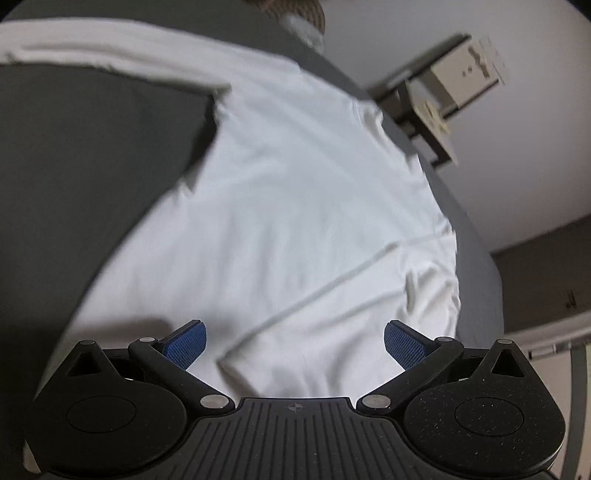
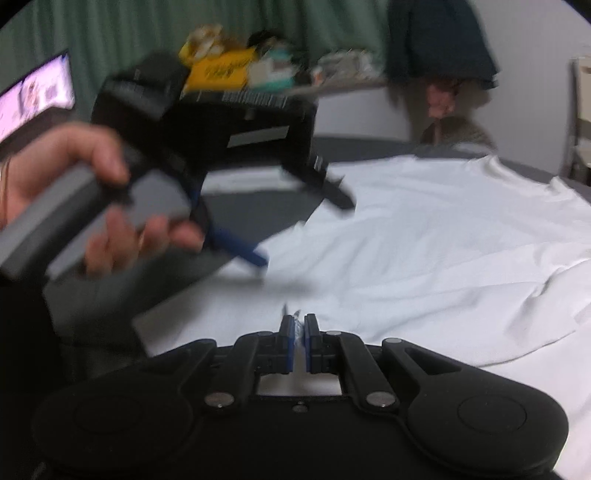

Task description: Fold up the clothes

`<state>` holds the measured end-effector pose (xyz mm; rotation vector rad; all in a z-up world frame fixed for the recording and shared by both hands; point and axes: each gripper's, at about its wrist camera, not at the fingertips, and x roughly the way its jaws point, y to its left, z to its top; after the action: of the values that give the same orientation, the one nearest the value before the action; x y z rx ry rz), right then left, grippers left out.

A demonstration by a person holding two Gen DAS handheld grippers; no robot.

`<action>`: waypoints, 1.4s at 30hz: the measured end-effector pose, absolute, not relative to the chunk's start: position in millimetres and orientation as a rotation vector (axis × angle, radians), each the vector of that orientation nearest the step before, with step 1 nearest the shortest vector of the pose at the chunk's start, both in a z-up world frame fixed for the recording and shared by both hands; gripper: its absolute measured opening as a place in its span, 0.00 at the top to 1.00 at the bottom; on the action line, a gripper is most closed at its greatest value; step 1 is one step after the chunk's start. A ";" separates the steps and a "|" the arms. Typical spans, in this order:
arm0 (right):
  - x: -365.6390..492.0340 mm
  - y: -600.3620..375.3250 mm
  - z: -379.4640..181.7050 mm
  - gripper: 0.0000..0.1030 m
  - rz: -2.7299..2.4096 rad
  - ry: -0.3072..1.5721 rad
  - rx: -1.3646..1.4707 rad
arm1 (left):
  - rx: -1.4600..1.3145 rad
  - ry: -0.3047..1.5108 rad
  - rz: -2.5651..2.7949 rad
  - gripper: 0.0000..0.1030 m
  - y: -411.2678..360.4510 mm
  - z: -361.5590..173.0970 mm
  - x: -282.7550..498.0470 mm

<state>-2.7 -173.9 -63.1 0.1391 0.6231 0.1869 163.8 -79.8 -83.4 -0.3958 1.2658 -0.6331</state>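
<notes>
In the left wrist view the left tool point(image 1: 295, 345) sits at the bottom of the frame with its blue pads point(image 1: 188, 343) spread wide apart, holding nothing; the white garment point(image 1: 280, 206) lies beneath and ahead of it, filling the middle of the frame, with a sleeve stretching toward the upper left. A seam runs diagonally across the cloth in the lower right.

In the right wrist view the right tool point(image 2: 299, 339) is at the bottom centre, its pads drawn almost together with only a narrow slit between them, pinching a small bit of white cloth (the edge of the garment point(image 2: 424, 236), as far as the blur allows). The garment spreads across the right half of the frame, wrinkled near the right edge. In the left half, the left tool point(image 2: 295, 225) appears blurred, its fingers splayed over the cloth's edge, held by a hand point(image 2: 74, 177) wrapped round a grey handle.

The cloth rests on a dark grey bed point(image 1: 74, 155). Beyond it stands a pale wall point(image 1: 517, 166), with a green curtain point(image 2: 147, 33) in the upper left of the right view, a lit screen point(image 2: 33, 99) at the far left, and a cluttered shelf point(image 2: 332, 83) at top centre.
</notes>
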 end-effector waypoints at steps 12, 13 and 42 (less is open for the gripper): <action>-8.9 -175.2 -51.3 0.94 0.172 0.542 0.165 | -0.583 1.422 -0.596 0.00 -83.9 -119.0 145.7; -8.8 -175.2 -51.1 0.94 0.173 0.541 0.165 | -0.573 1.401 -0.594 0.01 -85.9 -118.3 144.7; 12.1 -202.7 -55.5 0.66 0.092 0.683 0.190 | -0.151 0.917 -0.347 0.87 -83.9 -64.5 147.2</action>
<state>12.1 -202.7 -55.5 0.1904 0.6827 0.0917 147.2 -83.9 -64.5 -0.1506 0.9170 -0.3473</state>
